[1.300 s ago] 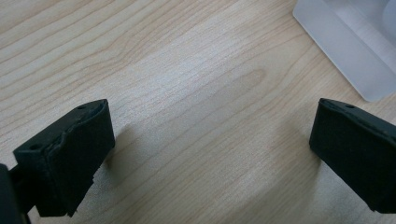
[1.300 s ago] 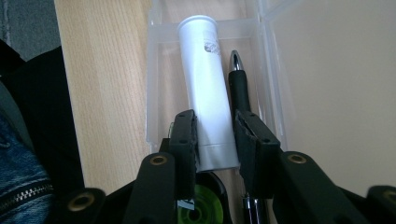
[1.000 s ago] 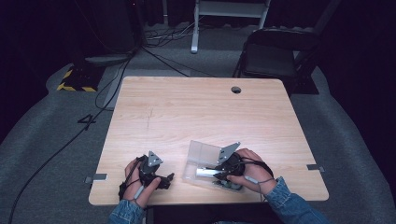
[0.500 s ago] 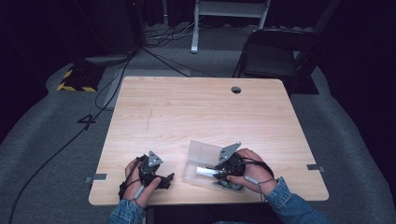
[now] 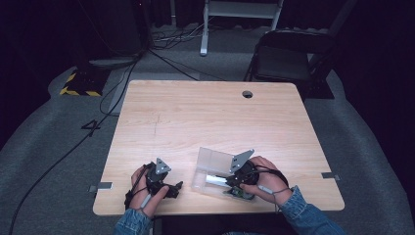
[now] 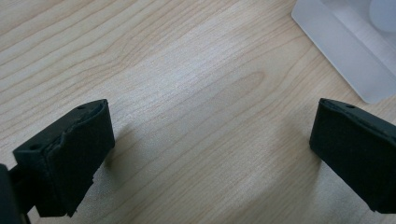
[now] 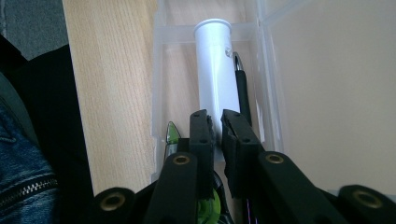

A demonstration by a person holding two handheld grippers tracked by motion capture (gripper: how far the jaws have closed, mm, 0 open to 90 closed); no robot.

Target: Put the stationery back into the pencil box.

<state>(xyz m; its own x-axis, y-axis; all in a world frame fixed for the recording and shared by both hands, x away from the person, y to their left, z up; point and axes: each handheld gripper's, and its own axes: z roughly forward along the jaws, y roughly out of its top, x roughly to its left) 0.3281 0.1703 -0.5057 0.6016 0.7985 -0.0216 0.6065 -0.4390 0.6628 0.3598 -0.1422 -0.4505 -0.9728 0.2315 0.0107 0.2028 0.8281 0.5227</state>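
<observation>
Since your right tool has just clenched on the near end of the white tube lying in the clear plastic box beside a black pen, expect it light, stiff and slippery; the left tool rests released on the surface.

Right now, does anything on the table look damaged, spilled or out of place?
Nothing stands out. The clear plastic box lies open near the table's front edge, with a white tube and a black pen lying side by side inside. Nothing looks spilled or broken.
</observation>
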